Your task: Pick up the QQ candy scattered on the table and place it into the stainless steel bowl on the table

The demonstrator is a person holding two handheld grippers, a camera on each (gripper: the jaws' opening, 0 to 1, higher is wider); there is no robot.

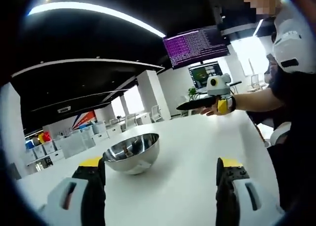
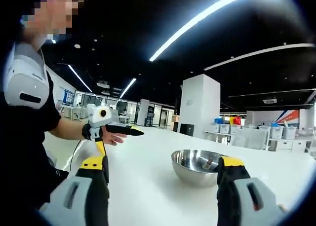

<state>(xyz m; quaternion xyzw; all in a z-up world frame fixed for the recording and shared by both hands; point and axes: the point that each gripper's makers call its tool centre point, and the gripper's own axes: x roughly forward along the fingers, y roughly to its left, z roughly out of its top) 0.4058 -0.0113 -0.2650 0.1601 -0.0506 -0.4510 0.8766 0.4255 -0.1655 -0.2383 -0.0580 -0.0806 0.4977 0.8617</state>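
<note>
The shiny round stainless steel bowl (image 1: 132,152) stands upright on the white table (image 1: 197,157), just ahead of the left gripper (image 1: 160,179) and of the right gripper (image 2: 163,179), each with its yellow-tipped black jaws spread wide and holding nothing. No QQ candy can be made out on the table from here (something small inside the bowl is too unclear to name). Such candy is probably light, soft and a little slippery, so I would pinch each piece gently across its middle, low against the tabletop
</note>
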